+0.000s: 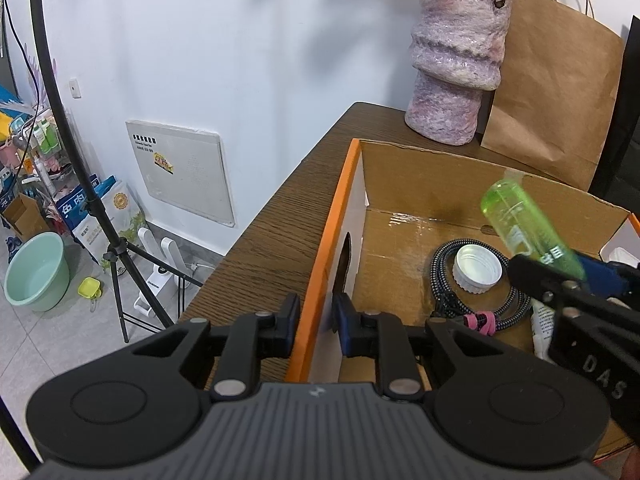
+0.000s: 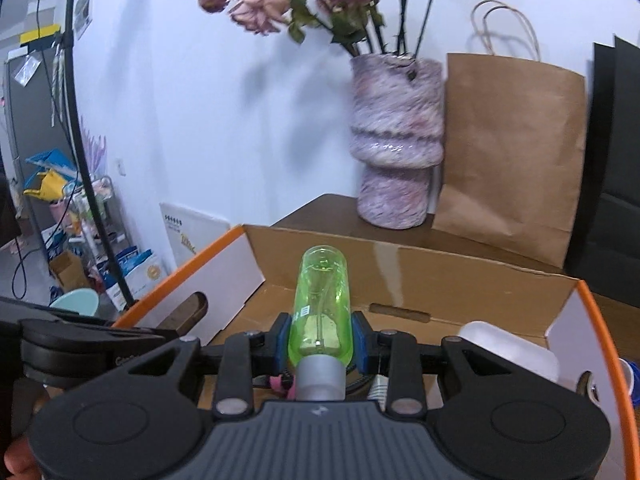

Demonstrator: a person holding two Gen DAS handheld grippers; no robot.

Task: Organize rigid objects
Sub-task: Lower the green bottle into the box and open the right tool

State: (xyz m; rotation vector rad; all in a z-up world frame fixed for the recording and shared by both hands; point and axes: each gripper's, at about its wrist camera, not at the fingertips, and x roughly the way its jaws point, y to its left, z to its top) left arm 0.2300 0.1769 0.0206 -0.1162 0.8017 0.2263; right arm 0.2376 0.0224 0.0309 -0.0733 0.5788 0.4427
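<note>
On the floor at far left stand one green basin (image 1: pixel 35 271) and one black tripod (image 1: pixel 116 248), beside the table's (image 1: pixel 276 232) left edge. One cardboard box (image 1: pixel 320 248) with orange-edged flaps sits on the table near that edge. The left hand-held gripper (image 1: pixel 316 322) straddles the box's left wall, one finger outside and one inside, closed against the wall. In the box lie one coiled braided cable (image 1: pixel 444 280), one white cap (image 1: pixel 477 269) within the coil, and one white tube (image 1: pixel 542 326) partly hidden; a white container (image 2: pixel 508 346) sits toward the right wall. The right hand-held gripper (image 2: pixel 320 346) is clamped on one green bottle (image 2: pixel 322 304) near its grey neck, holding it tilted above the box interior, base pointing to the far wall. At the table's back edge stand one purple vase (image 1: pixel 456 60) of dried roses and, to its right, one brown paper bag (image 1: pixel 556 88).
</note>
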